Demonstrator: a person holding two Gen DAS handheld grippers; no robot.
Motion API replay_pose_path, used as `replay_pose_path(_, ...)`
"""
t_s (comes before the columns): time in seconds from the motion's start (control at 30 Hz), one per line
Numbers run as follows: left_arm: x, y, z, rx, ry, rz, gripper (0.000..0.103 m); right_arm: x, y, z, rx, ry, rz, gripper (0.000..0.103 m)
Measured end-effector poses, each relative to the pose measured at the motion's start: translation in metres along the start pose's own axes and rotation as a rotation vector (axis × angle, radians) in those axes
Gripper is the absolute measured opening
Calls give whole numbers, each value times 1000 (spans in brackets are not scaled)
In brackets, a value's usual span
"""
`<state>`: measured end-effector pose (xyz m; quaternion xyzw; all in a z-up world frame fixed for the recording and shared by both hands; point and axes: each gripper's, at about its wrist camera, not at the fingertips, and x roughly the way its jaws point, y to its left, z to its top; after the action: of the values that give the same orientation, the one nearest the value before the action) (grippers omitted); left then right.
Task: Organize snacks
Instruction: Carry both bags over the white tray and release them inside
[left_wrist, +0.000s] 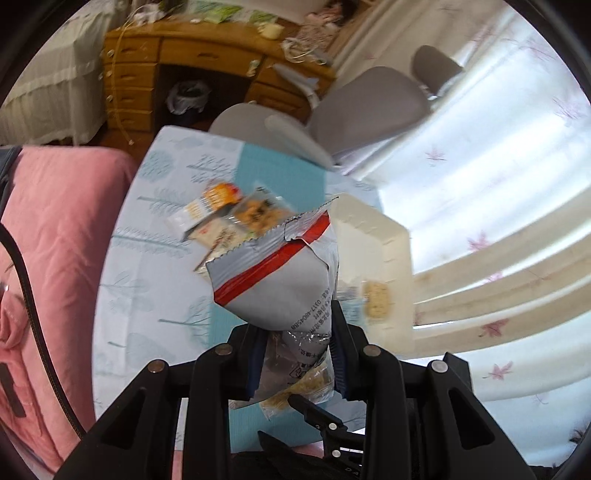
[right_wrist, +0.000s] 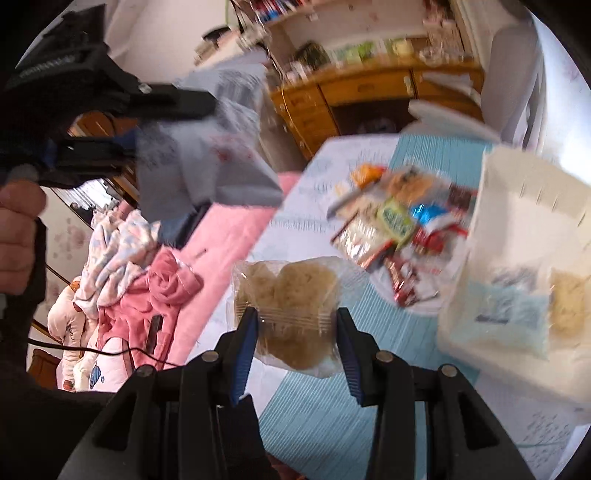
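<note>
The left gripper (left_wrist: 295, 347) is clenched on a grey snack packet with a red stripe (left_wrist: 280, 280), held aloft over the worktop (left_wrist: 155, 280). The right gripper (right_wrist: 297, 332) grasps a clear bag of pale noodle-like snack (right_wrist: 291, 310), also lifted. The white bin (right_wrist: 517, 229), already holding a packet or two, sits at about two o'clock from the right gripper, with the loose snack pile (right_wrist: 399, 218) at one o'clock. Best to carry each packet fully over the bin's rim, lower it inside, then let go, one hand at a time so they do not collide.
</note>
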<state>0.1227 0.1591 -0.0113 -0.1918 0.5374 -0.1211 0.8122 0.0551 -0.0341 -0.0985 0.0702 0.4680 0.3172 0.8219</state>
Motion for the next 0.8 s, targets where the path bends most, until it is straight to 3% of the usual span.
replay_pose_path(0.33,14,-57,-2,75,2,-50,29,-58,-23,5,-14,-143,-82,42)
replay_pose_path(0.8,65,-110,11,149,54,-84,30,-84,-79,-1,75,-167,-195,43)
